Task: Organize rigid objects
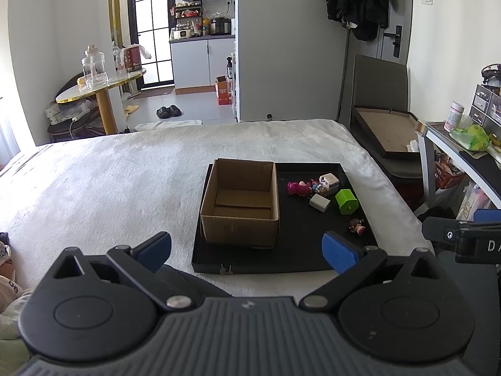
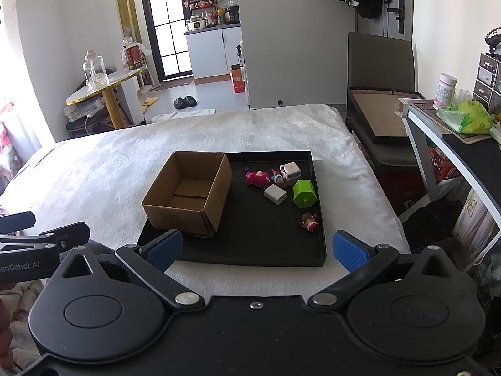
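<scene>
A black tray (image 1: 291,260) (image 2: 256,250) lies on a white blanket. An empty cardboard box (image 1: 241,202) (image 2: 188,191) stands in its left half. In the right half lie a pink toy (image 1: 297,187) (image 2: 257,178), a white cube toy (image 1: 328,181) (image 2: 289,169), a white charger block (image 1: 319,203) (image 2: 275,194), a green block (image 1: 346,202) (image 2: 304,193) and a small doll (image 1: 357,226) (image 2: 310,221). My left gripper (image 1: 247,250) and right gripper (image 2: 256,250) are both open and empty, hovering in front of the tray's near edge.
The white blanket (image 1: 109,181) covers a bed. A dark chair with a flat box (image 1: 388,131) stands at the right, beside a desk with a green bag (image 1: 472,138). A round side table with a glass jar (image 1: 94,69) stands far left.
</scene>
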Available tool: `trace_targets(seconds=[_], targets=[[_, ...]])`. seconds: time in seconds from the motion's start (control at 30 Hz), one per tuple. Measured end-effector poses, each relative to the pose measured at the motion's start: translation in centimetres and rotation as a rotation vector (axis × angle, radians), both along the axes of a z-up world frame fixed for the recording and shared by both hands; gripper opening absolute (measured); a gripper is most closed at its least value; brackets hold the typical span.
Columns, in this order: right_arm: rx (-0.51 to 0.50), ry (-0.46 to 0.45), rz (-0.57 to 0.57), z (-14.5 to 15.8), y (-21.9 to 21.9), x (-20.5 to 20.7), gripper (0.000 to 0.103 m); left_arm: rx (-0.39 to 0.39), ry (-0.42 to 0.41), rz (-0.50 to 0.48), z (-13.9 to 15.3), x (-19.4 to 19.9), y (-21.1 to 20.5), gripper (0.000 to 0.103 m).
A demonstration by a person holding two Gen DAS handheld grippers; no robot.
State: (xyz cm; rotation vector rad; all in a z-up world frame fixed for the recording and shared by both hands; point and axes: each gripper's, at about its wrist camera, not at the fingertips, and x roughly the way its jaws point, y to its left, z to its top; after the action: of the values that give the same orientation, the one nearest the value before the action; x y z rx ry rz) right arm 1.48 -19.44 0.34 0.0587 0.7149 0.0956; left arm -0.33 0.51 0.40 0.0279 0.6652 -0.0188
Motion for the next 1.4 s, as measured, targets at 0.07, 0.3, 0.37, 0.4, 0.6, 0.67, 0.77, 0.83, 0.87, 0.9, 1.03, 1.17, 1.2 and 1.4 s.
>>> trace_targets(seconds=[0.07, 0.3, 0.37, 0.4, 0.6, 0.67, 0.77, 0.83, 0.87, 0.9, 1.03, 1.17, 1.2, 1.4], targets=[[0.002, 0.001, 0.0, 0.01, -0.08, 0.05, 0.103, -0.001, 0.004, 0.0, -0.01, 0.01, 0.04, 0.102], [-0.002, 0.005, -0.004, 0.1, -0.1, 0.0, 0.103, -0.003, 0.005, -0.001, -0.02, -0.04, 0.08, 0.102], [-0.003, 0.003, -0.003, 0.11, -0.1, 0.06, 0.103, -0.002, 0.005, -0.001, 0.04, 0.01, 0.03, 0.102], [-0.003, 0.004, -0.004, 0.12, -0.1, 0.07, 0.103, -0.002, 0.005, -0.002, 0.03, 0.02, 0.04, 0.102], [-0.004, 0.005, -0.005, 0.12, -0.1, 0.07, 0.103, -0.003, 0.007, -0.001, 0.03, 0.04, 0.03, 0.102], [-0.004, 0.005, -0.005, 0.11, -0.1, 0.07, 0.103, -0.004, 0.006, 0.001, 0.02, 0.02, 0.0, 0.102], [-0.004, 0.008, -0.007, 0.1, -0.07, 0.14, 0.103, -0.005, -0.001, 0.002, 0.05, -0.02, 0.01, 0.102], [-0.006, 0.008, -0.009, 0.09, -0.08, 0.14, 0.103, -0.008, 0.001, 0.004, -0.01, 0.0, 0.05, 0.102], [-0.007, 0.008, -0.012, 0.07, -0.12, 0.19, 0.103, -0.009, -0.001, 0.005, -0.03, 0.0, 0.08, 0.102], [-0.006, 0.008, -0.014, 0.01, -0.1, 0.18, 0.103, -0.009, 0.0, 0.007, -0.09, -0.02, 0.11, 0.102], [-0.008, 0.004, -0.021, -0.06, -0.25, 0.15, 0.103, -0.009, 0.0, 0.007, -0.18, 0.01, 0.1, 0.102], [-0.007, 0.001, -0.026, -0.09, -0.41, 0.13, 0.103, -0.009, 0.002, 0.006, -0.13, 0.03, 0.18, 0.102], [-0.006, 0.0, -0.029, -0.09, -0.48, 0.1, 0.103, -0.009, 0.001, 0.006, -0.14, 0.03, 0.17, 0.102], [-0.011, -0.006, -0.04, -0.33, -0.61, 0.08, 0.103, 0.018, -0.013, 0.002, -0.12, 0.23, -0.17, 0.102]])
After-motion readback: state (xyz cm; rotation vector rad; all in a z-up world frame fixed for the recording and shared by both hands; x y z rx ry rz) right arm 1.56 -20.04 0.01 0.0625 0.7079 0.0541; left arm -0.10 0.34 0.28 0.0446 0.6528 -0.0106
